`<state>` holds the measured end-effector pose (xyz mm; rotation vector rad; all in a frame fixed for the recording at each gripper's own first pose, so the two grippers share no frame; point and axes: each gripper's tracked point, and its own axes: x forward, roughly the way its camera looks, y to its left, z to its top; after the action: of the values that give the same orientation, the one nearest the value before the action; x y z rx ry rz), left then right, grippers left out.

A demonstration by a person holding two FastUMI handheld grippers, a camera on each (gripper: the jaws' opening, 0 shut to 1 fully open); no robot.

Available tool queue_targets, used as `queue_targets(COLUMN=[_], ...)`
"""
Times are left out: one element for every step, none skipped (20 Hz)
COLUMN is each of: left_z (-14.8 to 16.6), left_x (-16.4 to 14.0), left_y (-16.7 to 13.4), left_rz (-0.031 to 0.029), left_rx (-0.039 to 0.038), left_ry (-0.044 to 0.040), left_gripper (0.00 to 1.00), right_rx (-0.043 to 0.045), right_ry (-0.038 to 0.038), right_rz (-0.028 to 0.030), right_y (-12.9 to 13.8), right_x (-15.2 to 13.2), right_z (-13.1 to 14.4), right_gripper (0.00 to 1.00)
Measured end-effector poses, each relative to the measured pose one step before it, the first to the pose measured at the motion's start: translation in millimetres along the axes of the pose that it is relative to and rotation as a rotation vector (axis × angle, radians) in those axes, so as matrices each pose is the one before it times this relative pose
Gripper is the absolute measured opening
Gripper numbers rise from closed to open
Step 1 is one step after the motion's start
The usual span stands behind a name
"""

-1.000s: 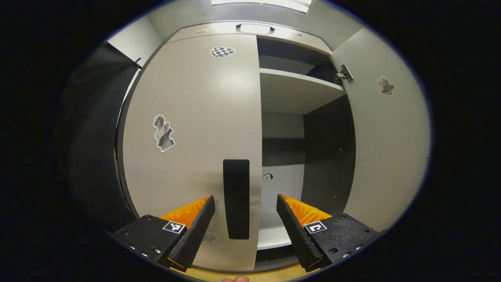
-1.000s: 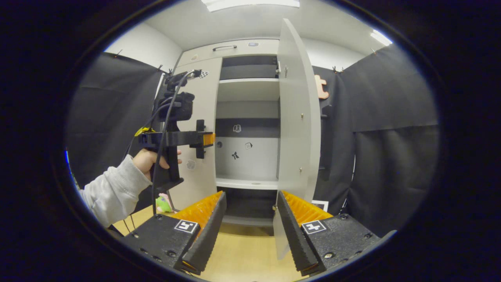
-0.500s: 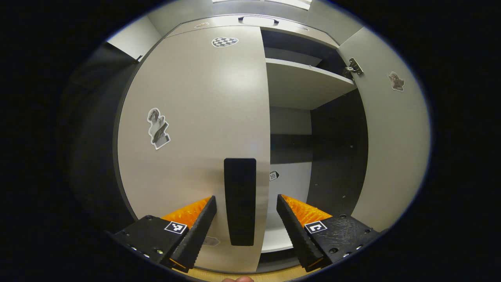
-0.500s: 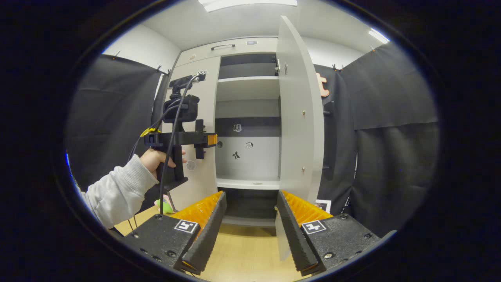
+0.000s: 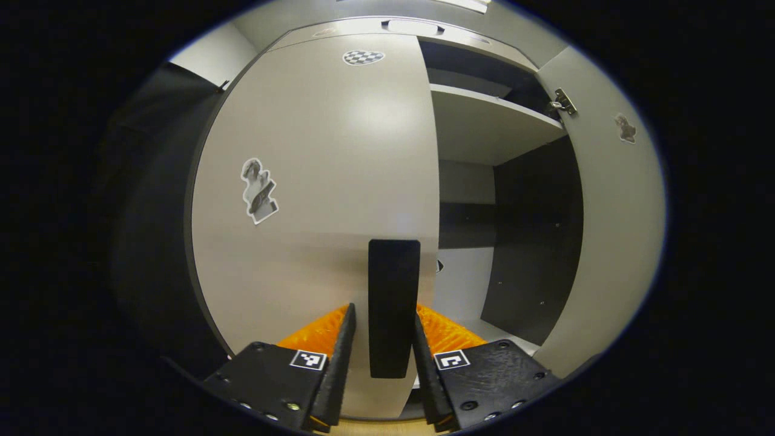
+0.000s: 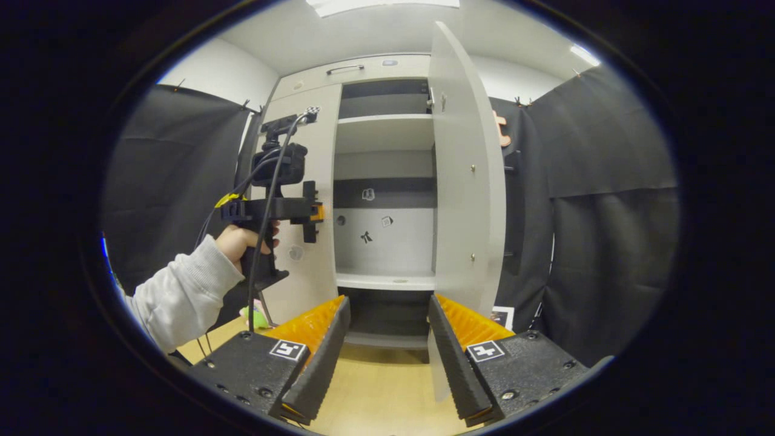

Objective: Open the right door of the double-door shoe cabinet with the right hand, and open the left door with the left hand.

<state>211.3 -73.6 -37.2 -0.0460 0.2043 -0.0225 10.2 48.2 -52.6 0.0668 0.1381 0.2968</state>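
Left gripper [image 5: 384, 357]: clenched on the black handle [image 5: 393, 306] of the closed left door [image 5: 315, 181]. Right gripper [image 6: 387, 339]: released, hovering over the wooden floor [image 6: 375, 393], near the shoe cabinet [image 6: 381, 181]. Right door [image 6: 463, 181]: swung open, exposing pale shelves [image 6: 384, 130]. Black cloth [image 6: 605, 212] lines the booth walls.

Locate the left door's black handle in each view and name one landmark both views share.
Left gripper view: the black handle stands upright at lower centre, between the left gripper fingers.
Right gripper view: the handle is left of centre, on the left door's edge, at the far gripper's tips.
Shared landmark: the checkered sticker high on the left door.
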Motion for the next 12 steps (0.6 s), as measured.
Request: queue_targets(left_z=[0.84, -1.36, 1.37, -0.33, -0.87, 0.98, 0.17, -0.05, -0.53, 0.99, 0.41, 0.29], left_x=[-0.77, -0.25, 0.33, -0.54, 1.96, -2.24, 3.15, -4.17, -2.96, -4.38, -6.93, -8.09], left_y=[-1.40, -3.15, 0.25, 0.15, -0.78, -0.07, 0.45, 0.82, -0.34, -1.15, 0.00, -1.39], left_rz=[-0.01311, -0.00506, 0.00437, -0.00255, -0.00756, -0.01575, -0.00602, -0.00816, -0.01244, -0.01141, -0.00946, -0.00349], left_rx=[-0.01885, -0.00908, 0.02398, 0.02599, 0.01163, 0.01192, 0.00157, 0.01000, -0.00745, -0.00910, -0.00832, -0.00545], left_ry=[0.00007, -0.00126, -0.00578, -0.00030, -0.01412, -0.01255, -0.01160, 0.00476, 0.00507, 0.00680, 0.01015, 0.00354], left_gripper=[0.48, 0.42, 0.36, 0.30, 0.25, 0.13, 0.10, 0.04, 0.04, 0.04, 0.04, 0.04], right_rx=[0.00181, 0.00100, 0.00110, -0.00032, -0.00024, -0.00073, -0.00131, -0.00033, 0.00098, 0.00119, -0.00129, -0.00080], right_ry=[0.00554, 0.00570, 0.00178, 0.00011, -0.00258, -0.00330, -0.00103, -0.00262, -0.00620, -0.00707, -0.00341, -0.00215], right_rz=[-0.00073, 0.00072, -0.00032, 0.00078, 0.00240, 0.00021, 0.00063, 0.00103, 0.00026, -0.00138, -0.00114, -0.00427], right_y=[-0.18, 0.32, -0.42, 0.69, 0.95, 0.65, 0.72, 0.60, 0.81, 1.07, 0.50, -1.43], right_x=[-0.05, -0.48, -0.03, -0.93, -0.93, -1.19, -0.44, -1.53, -1.30, -2.90, -2.63, -0.91], right_z=[-1.35, -1.72, -0.10, -0.26, 0.54, 0.37, 0.43, -0.51, 1.13, 1.00, 0.38, -0.80], right_gripper=[0.84, 0.84, 0.84, 0.82, 0.82, 0.82, 0.82, 0.82, 0.82, 0.84, 0.82, 0.84])
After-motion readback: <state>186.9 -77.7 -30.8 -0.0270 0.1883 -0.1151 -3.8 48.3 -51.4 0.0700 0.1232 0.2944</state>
